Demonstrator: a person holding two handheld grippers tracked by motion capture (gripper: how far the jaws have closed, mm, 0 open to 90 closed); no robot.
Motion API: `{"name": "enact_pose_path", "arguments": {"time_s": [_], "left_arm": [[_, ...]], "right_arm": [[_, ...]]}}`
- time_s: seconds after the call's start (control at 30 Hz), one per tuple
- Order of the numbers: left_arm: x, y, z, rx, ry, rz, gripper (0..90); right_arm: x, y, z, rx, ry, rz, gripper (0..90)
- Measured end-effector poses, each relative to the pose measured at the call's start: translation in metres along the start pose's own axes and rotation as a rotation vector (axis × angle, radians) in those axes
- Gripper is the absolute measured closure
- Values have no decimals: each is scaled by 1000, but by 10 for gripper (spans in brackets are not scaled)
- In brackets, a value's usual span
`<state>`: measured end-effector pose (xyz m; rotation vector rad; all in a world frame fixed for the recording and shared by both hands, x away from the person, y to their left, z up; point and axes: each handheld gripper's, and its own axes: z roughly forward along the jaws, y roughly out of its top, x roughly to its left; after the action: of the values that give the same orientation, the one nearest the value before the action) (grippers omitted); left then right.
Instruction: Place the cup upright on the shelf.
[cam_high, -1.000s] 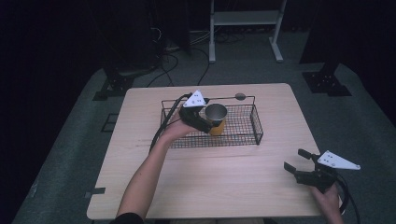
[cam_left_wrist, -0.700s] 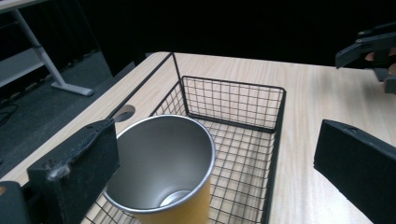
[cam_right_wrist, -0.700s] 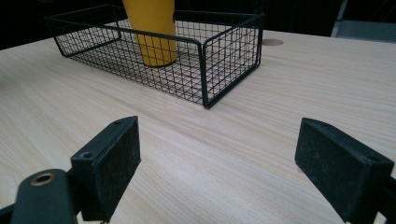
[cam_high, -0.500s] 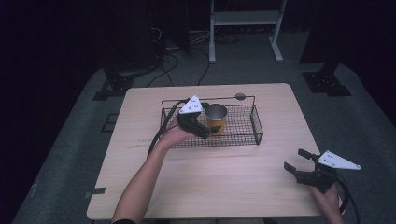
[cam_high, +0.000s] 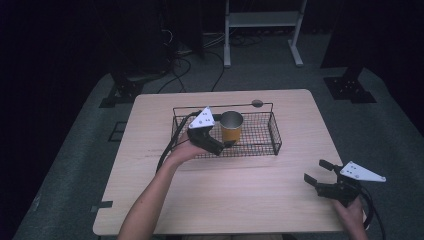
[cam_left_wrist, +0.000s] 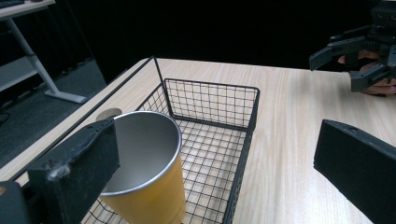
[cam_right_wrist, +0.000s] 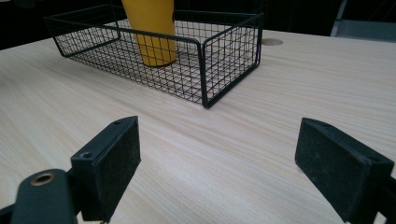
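Cup standing in the wire basket, left claw spread beside it

The cup (cam_high: 232, 125), orange outside and bare metal inside, stands upright in the left half of the wire basket (cam_high: 274, 134) at the middle of the surface (cam_high: 250, 190). The left claw (cam_high: 220, 146) sits at the basket's near left with its jaws spread wide and pinching nothing; the right claw (cam_high: 316, 171), also spread, rests well apart at the near right. The cup looks light, stiff and smooth, so likely slippery; a pinch across the wall below the rim seems the safest hold, since its taper could let it slide.
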<state>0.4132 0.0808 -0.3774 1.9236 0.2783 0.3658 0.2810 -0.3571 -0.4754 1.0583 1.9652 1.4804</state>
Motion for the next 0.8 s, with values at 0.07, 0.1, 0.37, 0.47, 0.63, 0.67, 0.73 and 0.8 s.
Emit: {"name": "enact_pose_path", "arguments": {"time_s": [0.07, 0.1, 0.37, 0.47, 0.63, 0.67, 0.73, 0.8], "left_arm": [[-1, -1, -1, 0, 1, 3, 0], [-2, -2, -1, -3, 0, -1, 0], [-8, -9, -4, -4, -1, -5, 0], [-11, -14, -6, -2, -2, -7, 0], [-14, -20, -9, -10, -3, -19, 0], [-15, -21, -10, -12, -3, -20, 0], [-16, -23, -10, -4, -2, -22, 0], [-18, -24, -12, -9, -1, -26, 0]], "right_arm": [[0, 0, 0, 1, -1, 0, 132], [0, 0, 0, 1, -2, 0, 132], [1, 0, 1, 6, -7, -10, 132], [2, 0, 1, 9, -9, -13, 132], [2, 0, 1, 8, -12, -13, 132], [2, 0, 1, 8, -13, -13, 132], [2, 0, 1, 8, -14, -11, 132], [2, 0, 1, 4, -15, -6, 132]]}}
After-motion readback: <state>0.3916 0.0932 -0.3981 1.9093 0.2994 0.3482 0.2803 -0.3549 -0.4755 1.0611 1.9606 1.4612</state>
